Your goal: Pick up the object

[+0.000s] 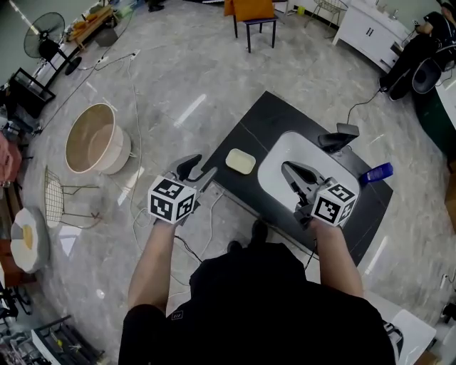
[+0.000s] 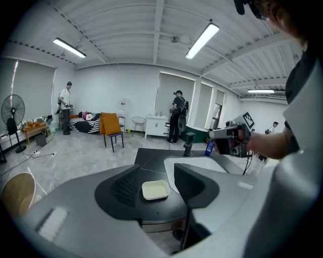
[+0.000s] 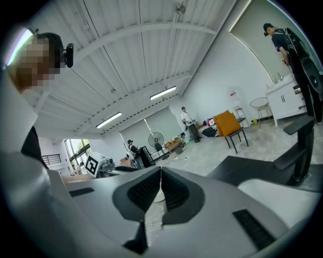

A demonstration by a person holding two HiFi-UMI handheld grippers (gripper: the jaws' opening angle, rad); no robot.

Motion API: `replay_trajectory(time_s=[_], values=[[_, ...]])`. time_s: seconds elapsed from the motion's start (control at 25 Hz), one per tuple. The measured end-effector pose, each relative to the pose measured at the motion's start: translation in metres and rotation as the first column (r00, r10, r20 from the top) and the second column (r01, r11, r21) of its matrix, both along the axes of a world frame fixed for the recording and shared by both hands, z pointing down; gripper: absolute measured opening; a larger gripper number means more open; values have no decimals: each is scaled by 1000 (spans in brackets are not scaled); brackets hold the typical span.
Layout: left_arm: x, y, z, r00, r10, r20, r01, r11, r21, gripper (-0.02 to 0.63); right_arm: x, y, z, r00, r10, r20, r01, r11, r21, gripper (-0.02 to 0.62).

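Observation:
A small cream rectangular tray (image 1: 241, 161) lies on the black table (image 1: 265, 117), just left of a white oval mat (image 1: 283, 155). My left gripper (image 1: 199, 173) hangs at the table's near-left edge, short of the tray, with its jaws open and nothing between them. In the left gripper view the tray (image 2: 155, 190) shows ahead in the gap of the left gripper (image 2: 156, 175), apart from both fingers. My right gripper (image 1: 288, 170) is over the white mat with its jaws shut and empty. In the right gripper view the right gripper (image 3: 160, 172) has its pads pressed together.
A black stand (image 1: 336, 137) and a blue bottle (image 1: 376, 173) are at the table's far right. On the floor to the left are a beige basin (image 1: 96, 139), a wire stool (image 1: 60, 203) and cables (image 1: 135, 153). An orange chair (image 1: 253, 14) stands farther back.

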State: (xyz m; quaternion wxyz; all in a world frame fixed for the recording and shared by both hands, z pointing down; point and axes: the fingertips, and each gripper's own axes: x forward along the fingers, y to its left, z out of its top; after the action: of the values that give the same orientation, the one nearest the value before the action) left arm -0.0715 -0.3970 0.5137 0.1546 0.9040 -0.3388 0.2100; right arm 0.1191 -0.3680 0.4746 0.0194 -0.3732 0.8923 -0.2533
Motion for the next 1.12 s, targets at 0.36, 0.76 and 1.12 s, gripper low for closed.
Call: replay_trajectory(time_s=[0.36,0.76,1.12], values=[[35,-9,77,966,173,192,-158,983,-90,207,14,-7,12,1000,18,5,-18,999,-27,12],[61,-6,154,854,361,374,-305,931,-201,218,41,3,29,997,74,7,-73,995,-71,12],[67,-14,207,728,447,520,-365,895,-257,218,64,11,47,992,129,17,-126,985,-114,12]])
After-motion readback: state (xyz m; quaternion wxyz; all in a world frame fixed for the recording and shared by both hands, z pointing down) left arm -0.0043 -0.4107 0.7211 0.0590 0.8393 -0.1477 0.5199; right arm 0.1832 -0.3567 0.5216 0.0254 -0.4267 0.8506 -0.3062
